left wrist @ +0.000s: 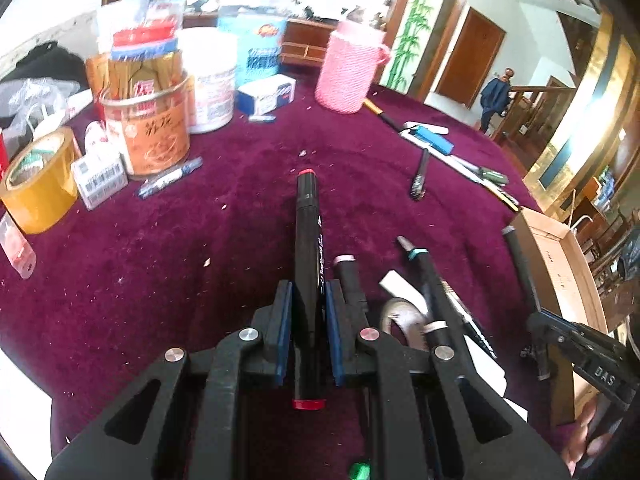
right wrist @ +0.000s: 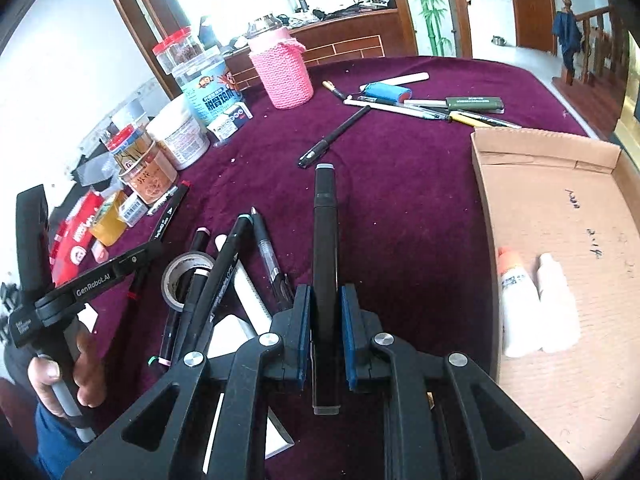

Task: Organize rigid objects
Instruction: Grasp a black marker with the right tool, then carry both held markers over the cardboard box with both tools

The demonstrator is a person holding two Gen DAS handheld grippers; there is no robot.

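My left gripper (left wrist: 308, 300) is shut on a black marker with red caps (left wrist: 307, 240), which points forward above the purple tablecloth (left wrist: 180, 260). My right gripper (right wrist: 325, 304) is shut on a black marker with a grey cap (right wrist: 325, 232), held out just left of the cardboard box (right wrist: 560, 208). Below both grippers lies a pile of markers (right wrist: 224, 264), a tape ring (right wrist: 185, 276) and a white pad (right wrist: 252, 292). Another black pen (right wrist: 334, 136) lies alone farther out. In the box rest two white glue tubes (right wrist: 536, 304).
A pink knitted holder (right wrist: 285, 72) stands at the back. Jars and tins (left wrist: 156, 120), a yellow tape roll (left wrist: 40, 180) and small boxes (left wrist: 100, 176) crowd the left. More pens and a blue roller (right wrist: 424, 104) lie far right. A hand (right wrist: 60, 376) holds the other gripper.
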